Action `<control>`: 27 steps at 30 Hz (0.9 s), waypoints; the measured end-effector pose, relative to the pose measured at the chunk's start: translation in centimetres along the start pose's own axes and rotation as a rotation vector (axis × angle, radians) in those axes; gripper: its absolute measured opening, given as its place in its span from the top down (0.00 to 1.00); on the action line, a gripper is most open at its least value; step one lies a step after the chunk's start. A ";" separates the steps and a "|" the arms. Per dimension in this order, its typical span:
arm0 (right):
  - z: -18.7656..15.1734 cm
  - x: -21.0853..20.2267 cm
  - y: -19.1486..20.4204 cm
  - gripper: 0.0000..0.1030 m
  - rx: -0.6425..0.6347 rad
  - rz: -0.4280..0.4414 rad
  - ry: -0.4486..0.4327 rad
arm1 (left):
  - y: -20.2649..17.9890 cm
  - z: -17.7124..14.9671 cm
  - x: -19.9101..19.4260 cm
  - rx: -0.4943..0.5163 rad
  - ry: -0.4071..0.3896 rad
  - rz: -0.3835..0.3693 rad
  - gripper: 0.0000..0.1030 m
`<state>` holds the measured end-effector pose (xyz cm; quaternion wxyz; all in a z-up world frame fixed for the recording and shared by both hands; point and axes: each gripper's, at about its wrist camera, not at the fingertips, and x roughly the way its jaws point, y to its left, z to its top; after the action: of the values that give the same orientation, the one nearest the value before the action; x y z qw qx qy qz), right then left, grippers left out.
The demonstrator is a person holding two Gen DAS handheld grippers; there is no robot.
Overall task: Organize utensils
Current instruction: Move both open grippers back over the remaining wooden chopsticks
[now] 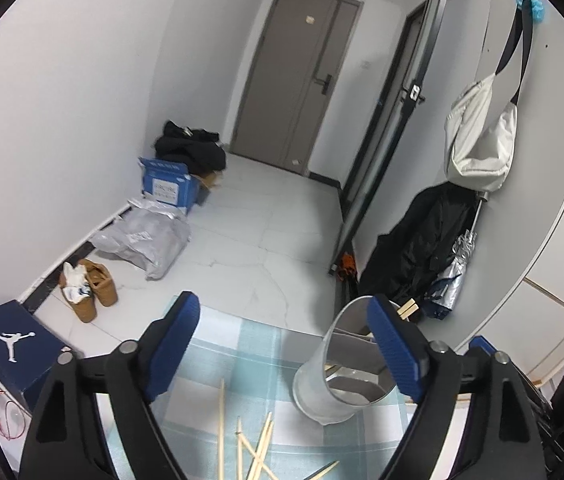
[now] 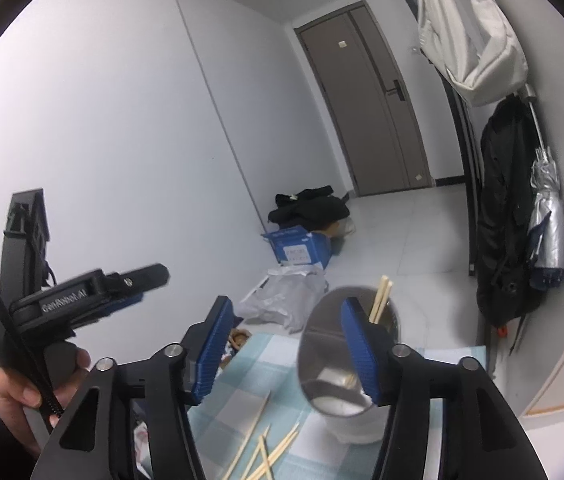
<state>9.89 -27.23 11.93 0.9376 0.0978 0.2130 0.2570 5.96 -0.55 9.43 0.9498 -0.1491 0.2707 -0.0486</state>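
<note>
A shiny metal utensil holder (image 1: 321, 392) stands on the blue checked tablecloth (image 1: 250, 344), tilted in this fisheye view, with two chopstick ends (image 1: 407, 309) poking out of it. Several loose wooden chopsticks (image 1: 260, 442) lie on the cloth in front of it. My left gripper (image 1: 282, 304) hangs open above the cloth with nothing between its blue pads. In the right wrist view the holder (image 2: 321, 360) carries a pair of chopsticks (image 2: 381, 300), and loose chopsticks (image 2: 268, 446) lie below. My right gripper (image 2: 285, 306) is open and empty, its right finger in front of the holder's mouth.
A hand (image 2: 22, 388) holds the left gripper's body (image 2: 82, 296) at the left. On the floor: a dark shoe box (image 1: 14, 344), brown shoes (image 1: 94, 288), grey bags (image 1: 142, 240), a blue carton (image 1: 168, 184). A white bag (image 1: 477, 140), black coat (image 1: 417, 240) and folded umbrella (image 2: 545, 232) hang right.
</note>
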 end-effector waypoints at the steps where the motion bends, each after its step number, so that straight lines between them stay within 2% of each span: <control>1: -0.2 -0.4 0.4 0.40 -0.003 -0.007 0.004 | 0.1 -0.2 -0.4 -0.003 -0.009 0.006 0.15; 3: -0.6 -0.9 1.0 0.40 -0.003 -0.011 0.013 | 0.5 -0.6 -1.1 -0.010 -0.017 0.007 0.11; 9: -1.9 -2.4 2.9 0.29 -0.005 -0.042 0.022 | 1.5 -2.3 -2.4 -0.015 -0.021 0.030 0.04; 12: -3.0 -2.9 3.7 0.23 -0.001 -0.060 0.033 | 2.1 -3.4 -2.7 -0.012 -0.013 0.043 0.03; 15: -4.3 -3.0 4.2 0.21 0.006 -0.073 0.058 | 2.6 -4.7 -2.7 -0.009 0.002 0.056 0.01; 18: -5.8 -2.6 4.2 0.17 0.017 -0.101 0.102 | 3.1 -6.1 -2.3 -0.002 0.025 0.068 0.01; 27: -10.4 -0.3 2.6 0.17 0.113 -0.181 0.273 | 4.9 -9.7 -0.7 0.009 0.114 0.073 0.01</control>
<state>3.83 -24.43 3.56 0.9122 0.0951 0.3606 0.1698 0.34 1.75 0.45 0.9347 -0.1319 0.3291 -0.0236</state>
